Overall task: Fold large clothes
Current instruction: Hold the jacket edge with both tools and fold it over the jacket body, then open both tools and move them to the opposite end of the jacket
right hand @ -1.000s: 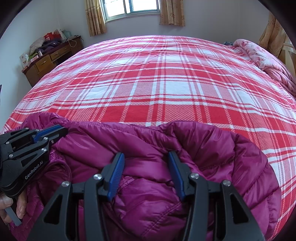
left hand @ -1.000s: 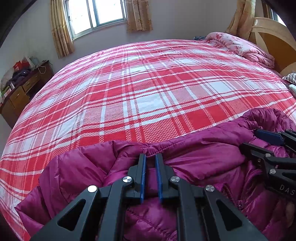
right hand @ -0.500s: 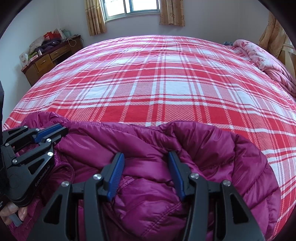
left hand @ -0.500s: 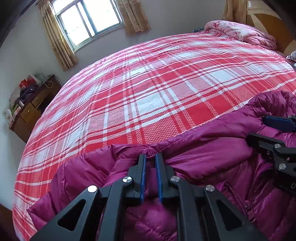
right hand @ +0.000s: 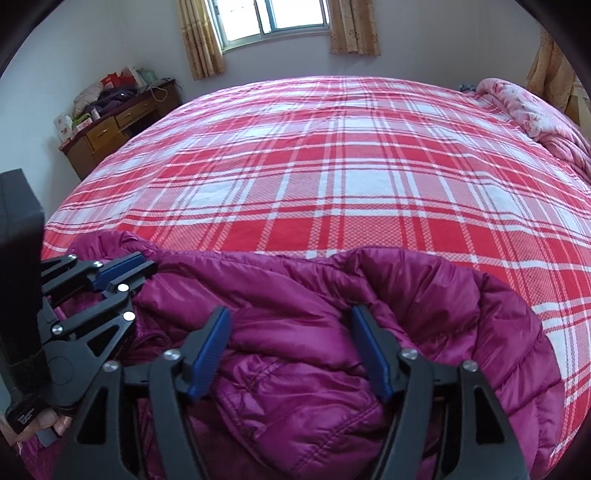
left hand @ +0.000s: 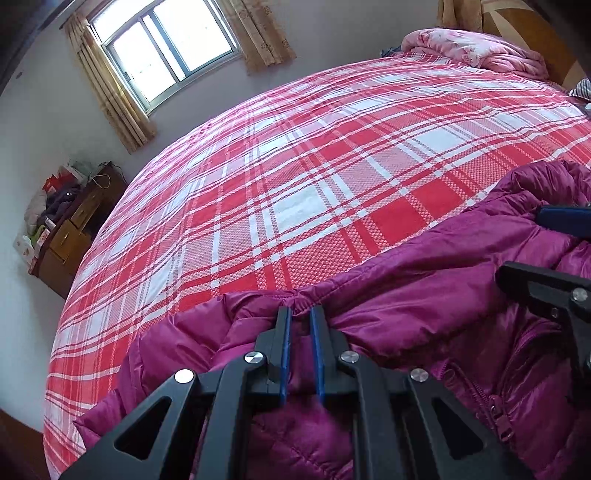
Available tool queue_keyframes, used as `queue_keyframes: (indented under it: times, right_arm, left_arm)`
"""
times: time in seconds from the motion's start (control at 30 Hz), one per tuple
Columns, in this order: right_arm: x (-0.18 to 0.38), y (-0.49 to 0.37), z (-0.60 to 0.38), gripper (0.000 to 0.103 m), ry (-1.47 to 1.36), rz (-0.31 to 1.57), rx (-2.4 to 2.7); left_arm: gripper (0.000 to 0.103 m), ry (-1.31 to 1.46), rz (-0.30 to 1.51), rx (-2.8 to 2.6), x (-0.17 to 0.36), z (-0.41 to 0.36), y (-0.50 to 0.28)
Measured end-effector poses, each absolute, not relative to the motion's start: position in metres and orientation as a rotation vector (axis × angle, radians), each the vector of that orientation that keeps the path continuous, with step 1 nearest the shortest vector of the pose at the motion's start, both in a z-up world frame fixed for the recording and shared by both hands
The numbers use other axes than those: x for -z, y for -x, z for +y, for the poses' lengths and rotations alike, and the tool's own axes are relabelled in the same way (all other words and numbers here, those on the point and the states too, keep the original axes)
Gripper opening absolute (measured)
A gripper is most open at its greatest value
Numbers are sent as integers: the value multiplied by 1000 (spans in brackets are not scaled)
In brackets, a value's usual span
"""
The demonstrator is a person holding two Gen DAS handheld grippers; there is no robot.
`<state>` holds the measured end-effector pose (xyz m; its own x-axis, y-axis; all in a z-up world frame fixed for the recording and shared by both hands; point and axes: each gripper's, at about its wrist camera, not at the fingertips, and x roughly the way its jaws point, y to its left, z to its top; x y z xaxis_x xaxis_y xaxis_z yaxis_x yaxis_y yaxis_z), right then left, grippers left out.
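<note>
A magenta puffer jacket point(left hand: 424, 295) lies bunched at the near edge of a bed with a red and white plaid cover point(left hand: 314, 166). My left gripper point(left hand: 300, 314) is shut on the jacket's far seamed edge, a thin fold pinched between its blue pads. In the right wrist view the left gripper point(right hand: 125, 266) shows at the left, a hand point(right hand: 40, 424) below it. My right gripper point(right hand: 290, 314) is opening. A thick bulge of the jacket point(right hand: 295, 387) sits between its spread jaws, and the pads stand off it. The right gripper point(left hand: 546, 247) also shows at the right edge of the left wrist view.
The plaid cover point(right hand: 332, 166) stretches far ahead to a wall with a curtained window point(right hand: 273, 18). A cluttered wooden dresser point(right hand: 118, 129) stands at the far left. A pink floral quilt point(right hand: 535, 114) is heaped by the wooden headboard point(left hand: 535, 33) at the right.
The right gripper's jaws have spread wider around the jacket's bulge. The left gripper has rolled while keeping its pinch on the hem. The jacket has barely shifted.
</note>
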<state>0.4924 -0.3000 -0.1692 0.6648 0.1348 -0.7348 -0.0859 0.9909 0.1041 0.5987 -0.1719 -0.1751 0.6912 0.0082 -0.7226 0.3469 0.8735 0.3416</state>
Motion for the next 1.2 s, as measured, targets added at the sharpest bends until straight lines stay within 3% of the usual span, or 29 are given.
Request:
queue_keyframes:
  times: [0.1, 0.33, 0.4, 0.43, 0.47, 0.8, 1.2]
  right_arm:
    - [142, -471, -299, 90, -11, 748, -112]
    - [104, -389, -314, 94, -84, 693, -116]
    - [107, -359, -312, 95, -96, 719, -130]
    - [109, -343, -310, 95, -96, 732, -126]
    - [112, -333, -309, 95, -96, 745, -124]
    - [163, -234, -293, 95, -90, 843, -104]
    - [187, -173, -306, 95, -176, 849, -27]
  left_arm:
    - [11, -437, 733, 201, 146, -159, -587]
    - [15, -218, 663, 389, 71, -108, -511]
    - [34, -196, 681, 348, 69, -93, -484]
    - [54, -185, 693, 321, 71, -86, -469]
    - [62, -173, 695, 322, 74, -78, -452]
    - [62, -139, 762, 311, 128, -31, -330]
    - [62, -117, 854, 246, 171, -1, -271]
